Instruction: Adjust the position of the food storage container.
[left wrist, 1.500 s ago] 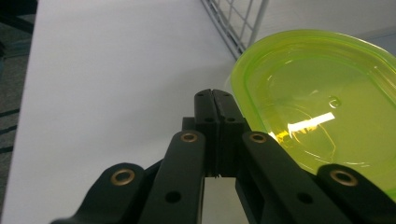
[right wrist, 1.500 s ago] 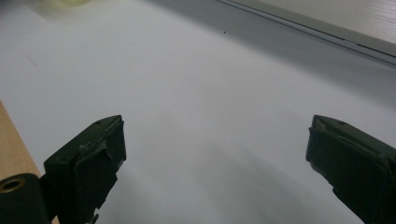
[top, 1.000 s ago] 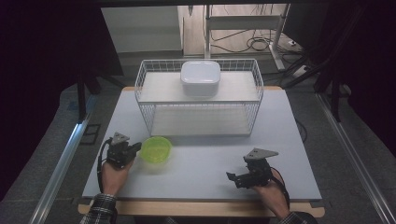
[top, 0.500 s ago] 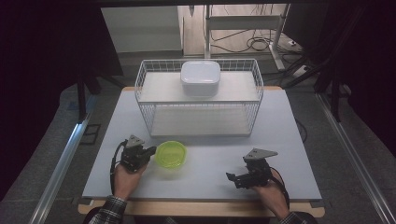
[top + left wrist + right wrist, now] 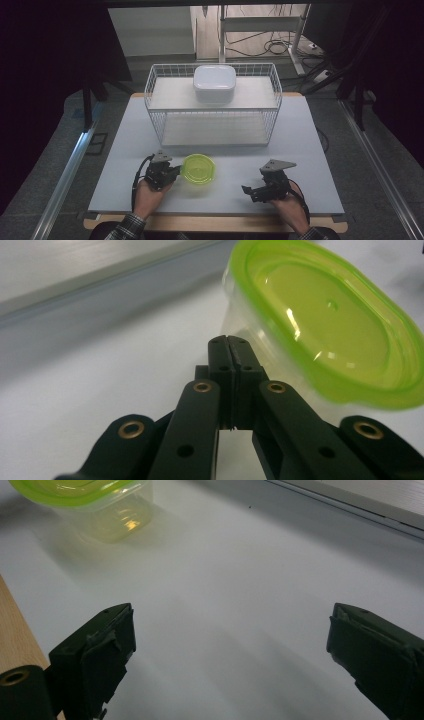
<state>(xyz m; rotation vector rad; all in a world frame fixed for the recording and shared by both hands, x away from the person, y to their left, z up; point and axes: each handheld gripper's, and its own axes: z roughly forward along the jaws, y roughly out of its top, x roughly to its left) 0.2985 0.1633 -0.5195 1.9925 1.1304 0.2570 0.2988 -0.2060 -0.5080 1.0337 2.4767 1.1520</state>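
Observation:
A clear tub with a lime-green lid [image 5: 198, 169] stands on the white table [image 5: 305, 145], in front of the wire basket. My left gripper [image 5: 176, 171] is at the tub's left side, its jaws shut with nothing between them. In the left gripper view the closed tips [image 5: 230, 342] sit against the tub's clear wall [image 5: 320, 335], just under the lid rim. My right gripper [image 5: 247, 192] rests near the front right of the table, open and empty, pointing left toward the tub. The right gripper view shows its jaws wide apart [image 5: 230, 625] and the tub [image 5: 95, 500] far off.
A white wire basket [image 5: 150, 95] stands at the back middle of the table, with a white lidded box [image 5: 215, 83] on its top shelf. The table's wooden front edge [image 5: 15, 635] runs just behind my right gripper.
My left gripper has moved right across the table, and the green-lidded tub has slid right ahead of it. The right gripper has stayed where it was.

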